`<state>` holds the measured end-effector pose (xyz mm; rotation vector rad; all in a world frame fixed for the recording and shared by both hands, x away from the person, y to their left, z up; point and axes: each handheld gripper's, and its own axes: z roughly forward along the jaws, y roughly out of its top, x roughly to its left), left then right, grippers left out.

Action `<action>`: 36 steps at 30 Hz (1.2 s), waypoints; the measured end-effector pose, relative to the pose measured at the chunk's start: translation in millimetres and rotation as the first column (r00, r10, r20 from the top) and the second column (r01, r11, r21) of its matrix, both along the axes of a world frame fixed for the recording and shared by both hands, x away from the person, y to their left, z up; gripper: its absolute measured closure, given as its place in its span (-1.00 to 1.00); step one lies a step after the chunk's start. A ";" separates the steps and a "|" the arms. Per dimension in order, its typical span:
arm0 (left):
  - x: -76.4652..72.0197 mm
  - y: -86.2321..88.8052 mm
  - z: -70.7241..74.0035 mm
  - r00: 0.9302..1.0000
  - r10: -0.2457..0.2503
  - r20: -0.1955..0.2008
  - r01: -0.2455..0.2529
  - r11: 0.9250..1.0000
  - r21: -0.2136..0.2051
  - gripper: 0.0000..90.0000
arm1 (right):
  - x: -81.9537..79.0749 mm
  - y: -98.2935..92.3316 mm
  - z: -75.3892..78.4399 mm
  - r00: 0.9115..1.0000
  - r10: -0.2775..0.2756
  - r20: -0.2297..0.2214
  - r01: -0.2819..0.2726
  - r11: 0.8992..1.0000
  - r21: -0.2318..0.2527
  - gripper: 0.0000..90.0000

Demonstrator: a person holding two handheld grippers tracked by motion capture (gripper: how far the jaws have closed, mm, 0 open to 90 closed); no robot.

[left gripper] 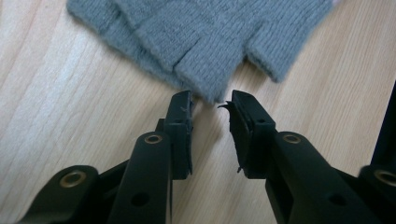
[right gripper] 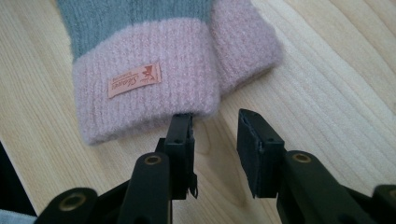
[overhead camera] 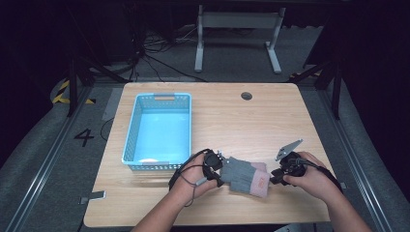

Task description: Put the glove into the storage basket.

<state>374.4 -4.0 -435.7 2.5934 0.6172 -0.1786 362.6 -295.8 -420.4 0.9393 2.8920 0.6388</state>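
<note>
Grey knitted glove (left gripper: 201, 37): lies flat on the light wooden table (left gripper: 70, 121), fingertips toward the camera. Left gripper (left gripper: 211, 105): black jaws parted, tips at the edge of one glove fingertip, nothing clamped between the pads.

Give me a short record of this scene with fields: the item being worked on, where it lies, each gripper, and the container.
item: grey glove with pink cuff
place: flat on the wooden table, near its front edge
left gripper: open, at the glove's fingertip end, nothing clamped
right gripper: open, at the cuff, one of its fingers touching the cuff edge
container: blue basket, left of the glove
</note>
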 end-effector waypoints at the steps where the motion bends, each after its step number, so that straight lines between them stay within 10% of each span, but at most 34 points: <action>1: 0.0 0.0 0.0 1.000 0.000 0.000 0.000 1.000 0.000 0.54 | 0.0 0.0 0.0 1.000 0.000 0.000 0.000 1.000 0.000 0.47; 21: -2.4 -8.0 0.4 0.999 0.001 0.041 -0.003 0.999 0.049 0.97 | -3.7 8.3 3.8 0.999 0.024 0.021 -0.024 1.000 -0.008 0.91; 36: -14.5 -0.3 26.5 0.997 -0.004 0.071 0.004 1.000 0.001 0.98 | -4.9 4.0 28.6 0.997 -0.023 0.071 0.018 0.997 0.069 0.95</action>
